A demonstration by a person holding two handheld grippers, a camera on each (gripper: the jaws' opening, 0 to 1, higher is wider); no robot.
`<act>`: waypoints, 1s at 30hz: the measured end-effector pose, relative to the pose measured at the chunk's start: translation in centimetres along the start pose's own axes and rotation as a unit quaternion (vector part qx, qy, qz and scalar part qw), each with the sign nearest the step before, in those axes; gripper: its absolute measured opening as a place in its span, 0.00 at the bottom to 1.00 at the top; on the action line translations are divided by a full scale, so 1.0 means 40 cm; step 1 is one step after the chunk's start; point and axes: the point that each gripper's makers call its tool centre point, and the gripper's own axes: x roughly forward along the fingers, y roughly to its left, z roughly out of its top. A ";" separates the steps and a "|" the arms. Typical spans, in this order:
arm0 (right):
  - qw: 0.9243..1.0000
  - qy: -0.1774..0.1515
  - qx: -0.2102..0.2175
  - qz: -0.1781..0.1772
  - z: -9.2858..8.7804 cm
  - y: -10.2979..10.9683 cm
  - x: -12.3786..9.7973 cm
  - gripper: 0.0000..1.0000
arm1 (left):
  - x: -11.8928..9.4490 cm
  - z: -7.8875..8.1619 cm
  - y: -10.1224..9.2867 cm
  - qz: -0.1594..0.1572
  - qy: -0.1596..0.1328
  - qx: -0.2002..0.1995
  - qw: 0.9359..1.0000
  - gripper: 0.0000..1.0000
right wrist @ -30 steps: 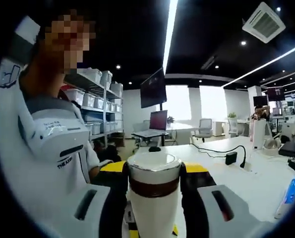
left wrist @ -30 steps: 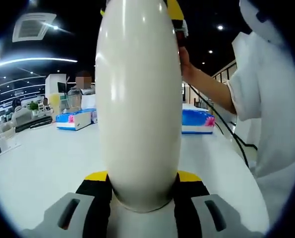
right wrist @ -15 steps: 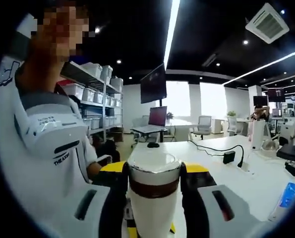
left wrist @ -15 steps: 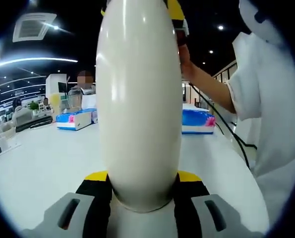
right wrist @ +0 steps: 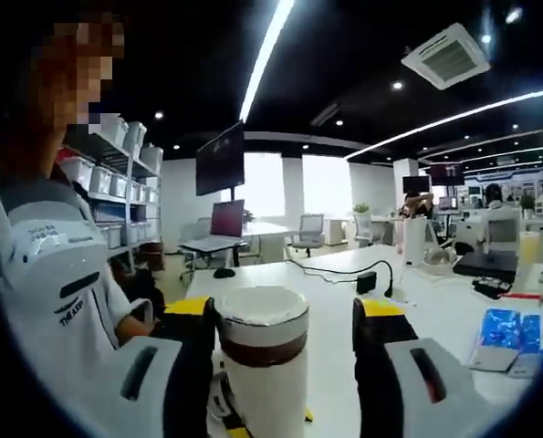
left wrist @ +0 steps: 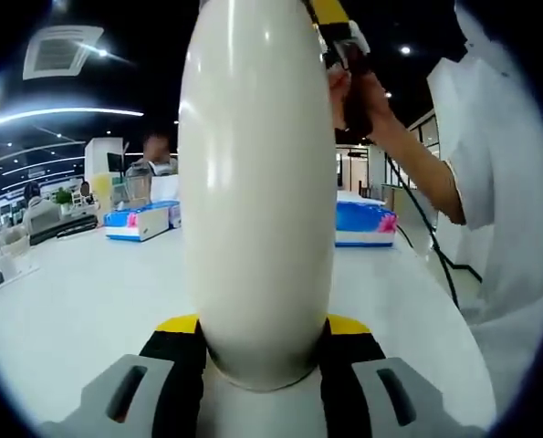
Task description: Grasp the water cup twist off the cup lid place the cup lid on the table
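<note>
The cream water cup [left wrist: 257, 201] stands upright and tall in the left gripper view, with my left gripper [left wrist: 262, 339] shut on its lower body. At the cup's top the right gripper [left wrist: 333, 26] shows its yellow tip, held by a person's hand [left wrist: 353, 91]. In the right gripper view the white cup lid [right wrist: 264, 333] with a brown band sits between the jaws of my right gripper [right wrist: 285, 315]. The jaws stand open around it: the left one is close against the lid, and a gap shows on the right side.
Below the cup lies a white table [left wrist: 70, 301] with two blue boxes [left wrist: 139, 221] [left wrist: 362, 224] at its far side. A person in white [left wrist: 499, 182] stands close on the right. The right gripper view shows a cable with an adapter [right wrist: 367, 281] and blue packs [right wrist: 504, 328].
The right gripper's jaws have spread away from the lid, which they clasped before. The right gripper view has swung, and the hand at the cup's top has shifted. The left gripper holds still.
</note>
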 end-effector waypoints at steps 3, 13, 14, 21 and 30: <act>0.998 -0.017 -0.015 -0.066 0.013 0.008 -0.014 0.64 | 0.000 -0.001 0.001 0.000 0.001 0.000 1.000 0.50; 0.976 -0.061 0.025 -0.208 0.006 0.012 -0.040 0.67 | 0.002 0.000 0.002 -0.002 0.000 0.000 1.000 0.50; 0.971 -0.066 0.037 -0.225 0.005 0.009 -0.048 0.67 | 0.003 0.001 0.002 -0.001 0.000 0.001 1.000 0.50; 0.948 -0.049 0.015 -0.315 -0.017 0.009 -0.023 0.70 | 0.003 0.003 0.002 -0.001 0.000 0.001 1.000 0.50; 0.935 -0.038 -0.004 -0.353 -0.006 0.016 0.003 0.74 | 0.003 0.004 0.003 -0.001 0.000 0.001 1.000 0.50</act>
